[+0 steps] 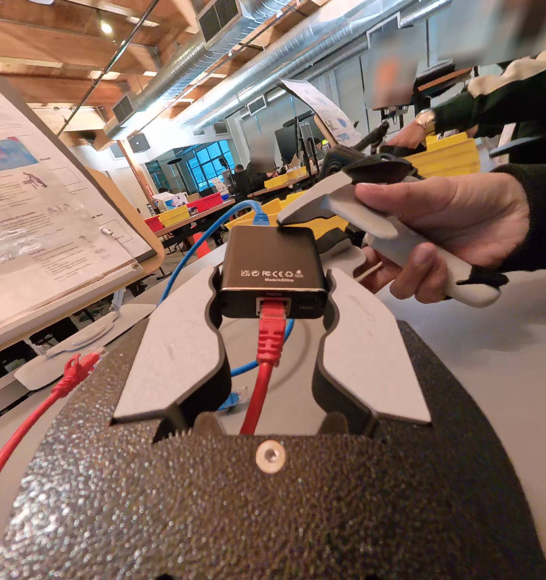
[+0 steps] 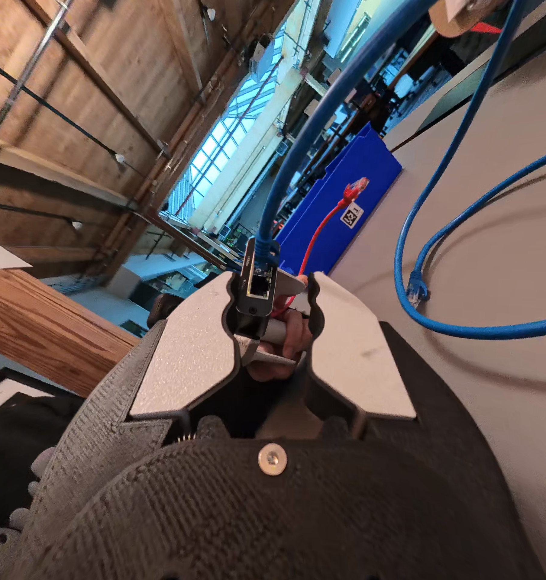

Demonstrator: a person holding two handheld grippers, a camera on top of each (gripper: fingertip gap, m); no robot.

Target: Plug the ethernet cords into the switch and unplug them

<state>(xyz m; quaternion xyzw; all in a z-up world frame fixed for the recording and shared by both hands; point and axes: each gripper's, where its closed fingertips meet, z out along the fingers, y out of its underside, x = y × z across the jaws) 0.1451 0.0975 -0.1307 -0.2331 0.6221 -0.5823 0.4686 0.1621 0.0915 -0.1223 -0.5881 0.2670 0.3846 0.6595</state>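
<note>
Holding the light, rigid switch [image 1: 271, 266] by its sides, left jaws clamped while right jaws gape around its far end, suits its smooth casing.

Right gripper [image 2: 270, 309]: its two grey fingers stand apart, the switch's near end between the tips.
Switch [image 2: 259, 287]: small, black, one open port facing the camera.
Blue cord [image 2: 296, 147]: plugged into the switch's far port, arching up and away.
Loose blue plug [image 2: 417, 287]: lying on the grey table [image 2: 485, 392] to the right.
Red cord [image 2: 321, 226]: rising behind the switch, its plug free in the air.
Blue bin [image 2: 337, 204]: behind the red cord.
Other gripper [image 2: 281, 332]: beyond the switch, held by a hand [image 2: 292, 339].
</note>
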